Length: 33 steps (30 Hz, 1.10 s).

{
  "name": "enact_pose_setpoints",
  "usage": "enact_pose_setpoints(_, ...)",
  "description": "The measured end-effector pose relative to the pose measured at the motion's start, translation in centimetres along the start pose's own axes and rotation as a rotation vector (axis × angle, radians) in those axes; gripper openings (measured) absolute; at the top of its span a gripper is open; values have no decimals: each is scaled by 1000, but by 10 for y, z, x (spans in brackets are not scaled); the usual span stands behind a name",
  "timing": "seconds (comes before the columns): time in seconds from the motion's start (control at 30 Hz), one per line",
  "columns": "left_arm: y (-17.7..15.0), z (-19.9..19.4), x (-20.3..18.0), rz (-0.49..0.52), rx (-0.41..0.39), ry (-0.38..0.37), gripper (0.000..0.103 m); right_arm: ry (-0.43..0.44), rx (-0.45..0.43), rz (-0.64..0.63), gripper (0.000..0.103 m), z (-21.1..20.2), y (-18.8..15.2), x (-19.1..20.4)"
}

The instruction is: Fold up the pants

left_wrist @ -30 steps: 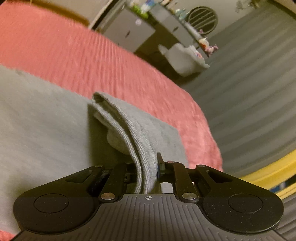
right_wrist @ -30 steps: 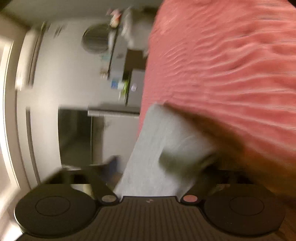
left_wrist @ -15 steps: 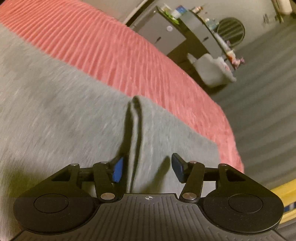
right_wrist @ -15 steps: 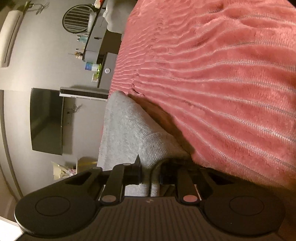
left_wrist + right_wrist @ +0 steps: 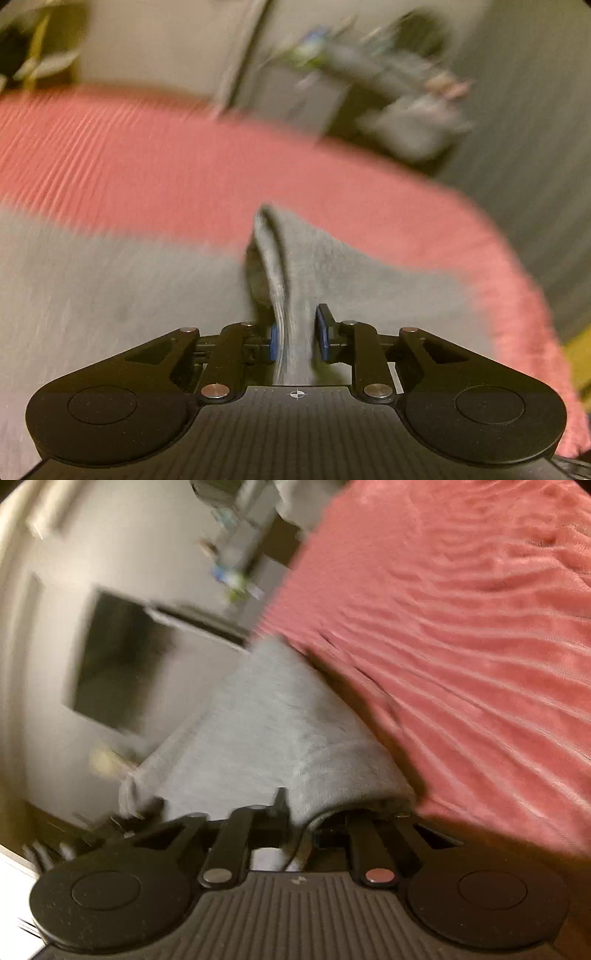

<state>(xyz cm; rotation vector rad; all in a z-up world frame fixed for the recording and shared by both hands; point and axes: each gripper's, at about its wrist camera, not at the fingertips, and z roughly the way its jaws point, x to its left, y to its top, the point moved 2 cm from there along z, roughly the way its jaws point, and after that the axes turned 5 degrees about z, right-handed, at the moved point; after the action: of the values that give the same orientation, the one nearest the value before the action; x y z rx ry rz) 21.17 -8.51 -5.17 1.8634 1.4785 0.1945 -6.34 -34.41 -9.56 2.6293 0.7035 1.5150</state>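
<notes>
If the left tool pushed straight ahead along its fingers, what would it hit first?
The gray pants: the left tool is already shut on a raised fold of them. Beyond that fold lies the pink bedspread, though blur makes depth uncertain.

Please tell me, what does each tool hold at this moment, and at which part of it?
Both hold the grey pants. The left tool pinches a raised fold of layered fabric. The right tool grips a rolled-over edge; which part of the pants cannot be told.

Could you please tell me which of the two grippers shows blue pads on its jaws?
The left gripper: blue pads flank the grey knit pants. The right gripper shows none.
</notes>
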Motion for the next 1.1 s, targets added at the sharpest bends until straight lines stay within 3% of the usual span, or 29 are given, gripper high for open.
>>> enact_pose_setpoints(0.03,-7,7,7,-19,37,1,31,-4,-3,-16,17,-1,0,3)
enact_pose_setpoints(0.17,-14,-4,9,-69,20,-54,57,-25,0,-43,24,-8,-1,9)
enact_pose_setpoints(0.27,-22,-12,8,-54,33,-85,65,-27,8,-18,30,-16,-1,10)
enact_pose_setpoints(0.43,-42,-8,17,-64,96,-95,62,-108,-22,-74,34,-45,-6,19)
enact_pose_setpoints(0.53,-49,-12,17,-64,86,-97,59,-116,-66,-153,34,-65,-9,27)
enact_pose_setpoints(0.67,-59,-15,15,-55,102,-103,47,-164,-133,-253,20,-76,-2,38)
enact_pose_setpoints(0.87,-61,-12,11,-64,108,-74,28,-178,-169,-417,18,-48,0,76)
enact_pose_setpoints(1.03,-60,-13,8,-56,107,-59,25,-292,-90,-532,18,2,-16,68)
enact_pose_setpoints(1.1,-61,-12,6,-54,106,-53,25,-285,-92,-523,17,4,-16,67)
